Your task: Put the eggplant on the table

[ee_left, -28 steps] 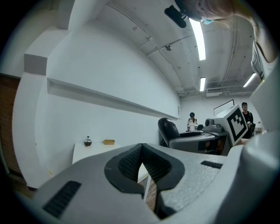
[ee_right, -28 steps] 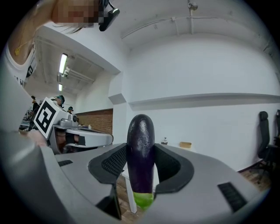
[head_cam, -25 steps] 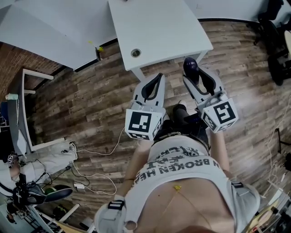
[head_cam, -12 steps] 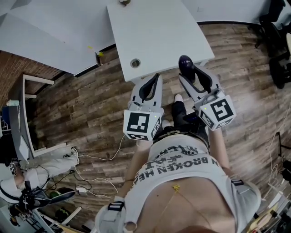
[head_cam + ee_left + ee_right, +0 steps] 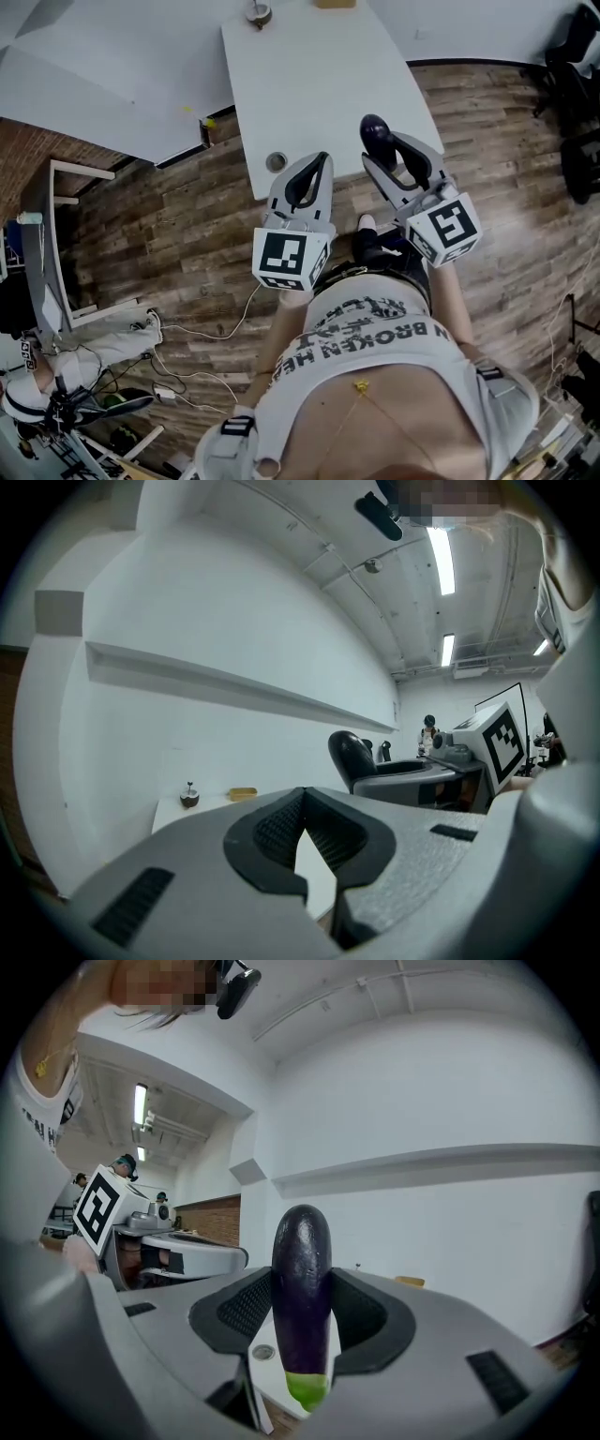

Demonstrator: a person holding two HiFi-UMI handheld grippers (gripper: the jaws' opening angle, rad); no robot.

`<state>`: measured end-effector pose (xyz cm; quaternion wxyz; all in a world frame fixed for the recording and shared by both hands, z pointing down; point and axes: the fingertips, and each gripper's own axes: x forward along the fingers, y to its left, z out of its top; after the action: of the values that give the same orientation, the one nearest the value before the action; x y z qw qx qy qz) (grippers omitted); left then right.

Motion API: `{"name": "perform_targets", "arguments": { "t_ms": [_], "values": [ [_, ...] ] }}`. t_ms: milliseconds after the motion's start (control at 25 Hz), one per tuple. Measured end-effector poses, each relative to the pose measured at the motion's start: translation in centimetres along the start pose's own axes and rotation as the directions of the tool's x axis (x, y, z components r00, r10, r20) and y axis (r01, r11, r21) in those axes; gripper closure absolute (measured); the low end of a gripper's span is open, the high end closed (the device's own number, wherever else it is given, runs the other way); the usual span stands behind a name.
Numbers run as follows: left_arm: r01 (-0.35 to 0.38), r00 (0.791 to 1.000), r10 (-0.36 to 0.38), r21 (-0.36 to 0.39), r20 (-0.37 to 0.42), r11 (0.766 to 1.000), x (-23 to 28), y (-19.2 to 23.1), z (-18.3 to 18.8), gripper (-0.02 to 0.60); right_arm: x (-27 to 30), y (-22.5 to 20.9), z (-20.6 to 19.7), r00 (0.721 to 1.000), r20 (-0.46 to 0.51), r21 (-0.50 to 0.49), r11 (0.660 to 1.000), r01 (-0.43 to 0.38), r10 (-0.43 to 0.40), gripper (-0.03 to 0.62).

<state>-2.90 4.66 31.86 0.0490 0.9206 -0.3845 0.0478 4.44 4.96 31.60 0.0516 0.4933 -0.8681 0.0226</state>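
Right gripper (image 5: 302,1321) clamps upright eggplant (image 5: 301,1288), green end down.

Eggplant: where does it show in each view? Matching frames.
Head view: eggplant upper centre, in the right hand-held gripper, against the white table's near edge.
Left gripper view: dark tip right of centre.
Right gripper view: dead centre, clamped between the jaws.
Shared landmark: the white table, in all three.

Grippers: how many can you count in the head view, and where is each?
2. The left gripper, shut and empty, is at the table's near edge; the right gripper, to its right, grips the eggplant.
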Motion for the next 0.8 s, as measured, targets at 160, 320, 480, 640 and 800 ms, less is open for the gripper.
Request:
{"name": "perform_targets", "arguments": {
  "t_ms": [160, 320, 480, 640, 800],
  "values": [
    [-0.025, 1.000, 0.025, -0.004, -0.006, 1.000, 2.1, 0.6, 0.3, 0.577, 1.6, -1.7, 0.4, 0.999, -0.002, -0.015, 0.999, -0.038, 0.038, 0.396],
    [-0.047, 0.999, 0.047, 0.000, -0.004, 0.999, 3.9, 0.6, 0.5, 0.577, 2.3, -3.2, 0.0, 0.997, -0.007, -0.022, 0.997, -0.073, 0.073, 0.396],
    [-0.080, 0.997, 0.080, 0.005, 0.000, 0.997, 6.2, 0.5, 0.8, 0.577, 3.1, -5.5, 0.0, 0.994, -0.001, -0.021, 0.994, -0.110, 0.110, 0.396],
    [-0.119, 0.993, 0.119, -0.001, -0.011, 0.993, 7.6, 0.7, 0.5, 0.577, 3.8, -7.0, -0.2, 0.989, -0.001, -0.023, 0.988, -0.150, 0.150, 0.396],
    [-0.155, 0.988, 0.154, -0.007, -0.022, 0.988, 8.0, 1.2, 0.0, 0.577, 4.6, -7.7, -0.5, 0.984, -0.010, -0.024, 0.984, -0.176, 0.176, 0.396]
  ]
}}
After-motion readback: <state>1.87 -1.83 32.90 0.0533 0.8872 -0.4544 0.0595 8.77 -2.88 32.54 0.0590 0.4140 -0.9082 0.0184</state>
